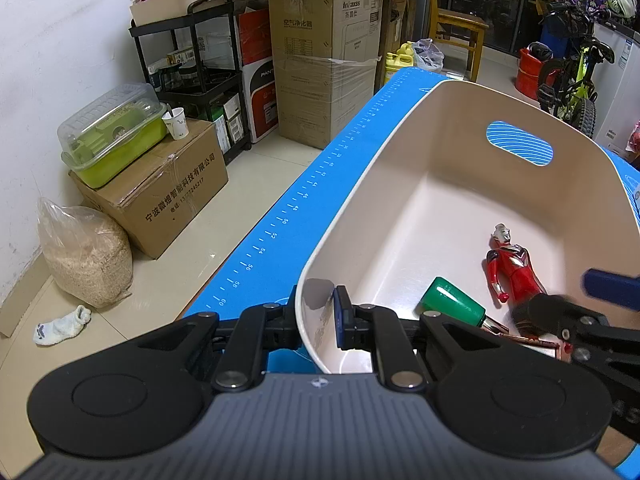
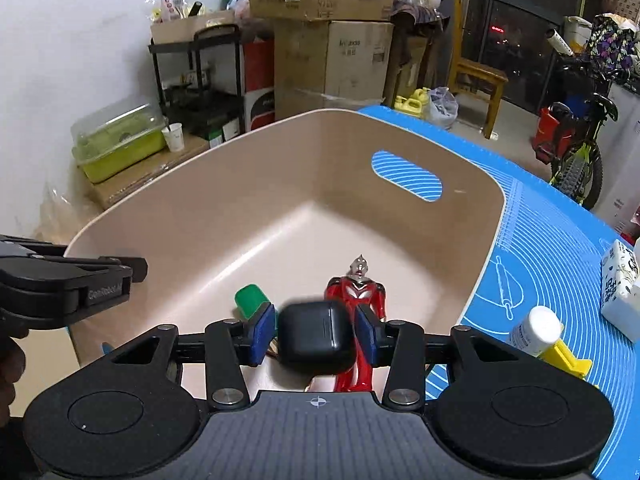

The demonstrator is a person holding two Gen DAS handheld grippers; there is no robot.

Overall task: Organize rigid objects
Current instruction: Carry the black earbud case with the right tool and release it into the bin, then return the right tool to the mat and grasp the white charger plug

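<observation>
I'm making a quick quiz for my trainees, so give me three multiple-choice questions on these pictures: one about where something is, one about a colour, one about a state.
1. Where does the red toy figure lie? A on a cardboard box; B on the floor; C in the beige bin.
2. What colour is the case between the right gripper's fingers? A black; B white; C yellow.
3. How is the left gripper? A wide open above the bin; B shut on the bin's near wall; C gripping the figure.
Answers: 1 C, it lies on the bin's bottom. 2 A, the right wrist view shows it black. 3 B, its fingers straddle the wall, one inside, one outside.
</observation>
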